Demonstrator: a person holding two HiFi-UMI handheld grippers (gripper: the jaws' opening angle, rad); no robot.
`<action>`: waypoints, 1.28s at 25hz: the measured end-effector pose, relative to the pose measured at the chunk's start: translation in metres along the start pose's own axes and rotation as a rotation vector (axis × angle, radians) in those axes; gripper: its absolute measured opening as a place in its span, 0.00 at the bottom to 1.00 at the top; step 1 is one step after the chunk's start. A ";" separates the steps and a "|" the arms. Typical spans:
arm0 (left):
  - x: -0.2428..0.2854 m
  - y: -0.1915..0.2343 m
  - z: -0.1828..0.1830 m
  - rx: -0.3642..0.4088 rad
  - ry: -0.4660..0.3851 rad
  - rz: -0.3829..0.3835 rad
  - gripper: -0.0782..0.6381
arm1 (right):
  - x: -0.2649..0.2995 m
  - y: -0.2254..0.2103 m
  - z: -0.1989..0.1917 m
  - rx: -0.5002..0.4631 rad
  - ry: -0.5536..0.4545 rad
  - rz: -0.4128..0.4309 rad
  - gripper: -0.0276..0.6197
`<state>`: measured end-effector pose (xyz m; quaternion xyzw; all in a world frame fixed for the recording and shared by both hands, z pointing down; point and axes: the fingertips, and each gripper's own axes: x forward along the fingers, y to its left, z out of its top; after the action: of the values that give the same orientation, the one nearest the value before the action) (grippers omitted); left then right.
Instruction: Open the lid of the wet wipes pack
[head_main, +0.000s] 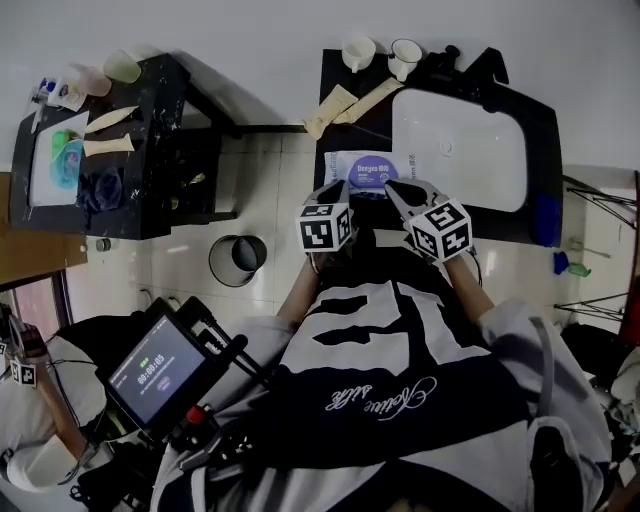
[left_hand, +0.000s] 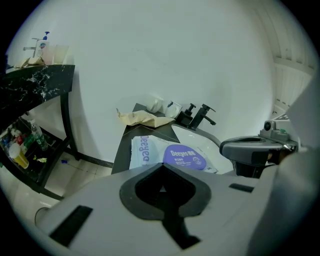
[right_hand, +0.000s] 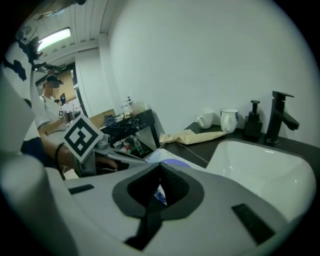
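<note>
Looking from the biggest thing down, the black counter (head_main: 540, 140) carries the white sink (head_main: 460, 150), and the wet wipes pack (head_main: 345, 168) lies flat on the counter just beside the sink, on its left side as the head view shows it. Both grippers hang above the front edge of the counter, near the pack but not touching it. The left gripper (left_hand: 161, 166) is on the side of the pack away from the sink, and its jaws are closed tip to tip with nothing between them; only the dark hollow of the pads shows. The right gripper (right_hand: 160, 167) is nearer to the sink, and its jaws are also pressed together and hold nothing. A small piece of the pack shows through the hollow behind its tips. The round purple lid (left_hand: 184, 157) sits on top of the pack, on the half closer to the sink, and it looks flat and not yet lifted. I judge that the step in hand is the approach, before any contact. The next move, I think, asks one gripper to press the pack down so that it does not slide toward the sink, while the other finds the free edge of the lid and lifts it. I cannot make out on which side this edge or tab is.
</note>
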<state>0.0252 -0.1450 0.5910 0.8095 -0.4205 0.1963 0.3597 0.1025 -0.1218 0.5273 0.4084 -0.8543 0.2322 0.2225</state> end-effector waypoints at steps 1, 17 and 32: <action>0.002 0.002 -0.001 -0.012 0.007 0.007 0.11 | 0.006 -0.001 -0.002 -0.032 0.028 0.018 0.04; 0.014 0.007 -0.010 0.099 0.141 0.083 0.11 | 0.048 0.012 -0.028 -0.474 0.265 0.244 0.14; 0.007 -0.003 -0.012 0.071 0.166 0.065 0.11 | 0.044 0.019 -0.041 -0.918 0.394 0.283 0.14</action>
<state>0.0319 -0.1389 0.6019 0.7886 -0.4080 0.2891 0.3580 0.0703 -0.1137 0.5805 0.0978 -0.8570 -0.0661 0.5016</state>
